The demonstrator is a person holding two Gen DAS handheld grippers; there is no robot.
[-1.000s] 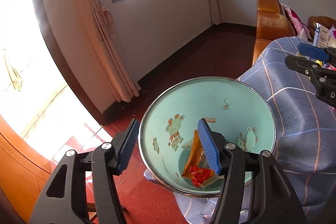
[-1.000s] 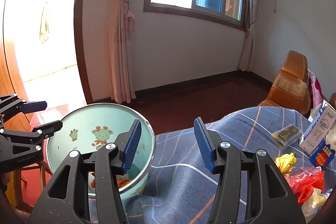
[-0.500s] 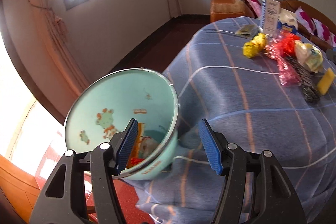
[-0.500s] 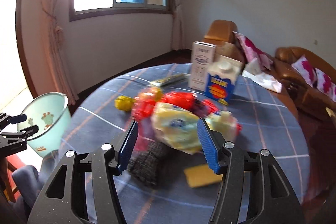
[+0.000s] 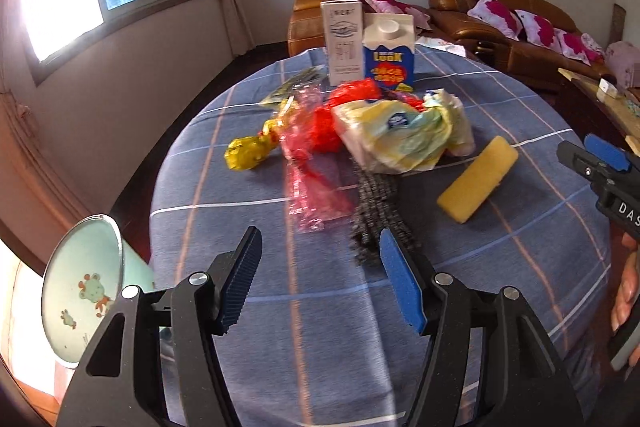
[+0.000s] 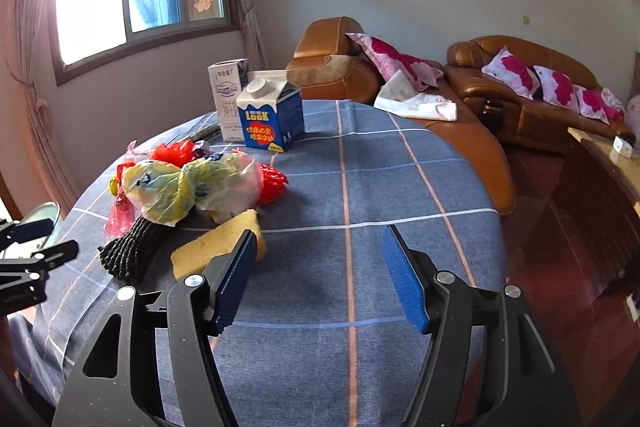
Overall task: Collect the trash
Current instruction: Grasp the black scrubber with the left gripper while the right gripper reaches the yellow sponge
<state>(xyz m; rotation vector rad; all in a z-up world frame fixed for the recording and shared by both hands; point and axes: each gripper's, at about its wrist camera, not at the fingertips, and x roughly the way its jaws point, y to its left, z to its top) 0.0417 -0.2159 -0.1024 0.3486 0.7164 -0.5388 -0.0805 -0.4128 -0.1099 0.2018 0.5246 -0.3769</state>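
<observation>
1. The mint bin is sitting low at the left, its base cut off.
2. The left gripper is opening, empty, over the tablecloth.
3. The trash pile is half hiding a black knit thing.
4. The right gripper is opening, gripping nothing.

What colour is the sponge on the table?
The sponge is yellow; the left wrist view shows it best.
</observation>
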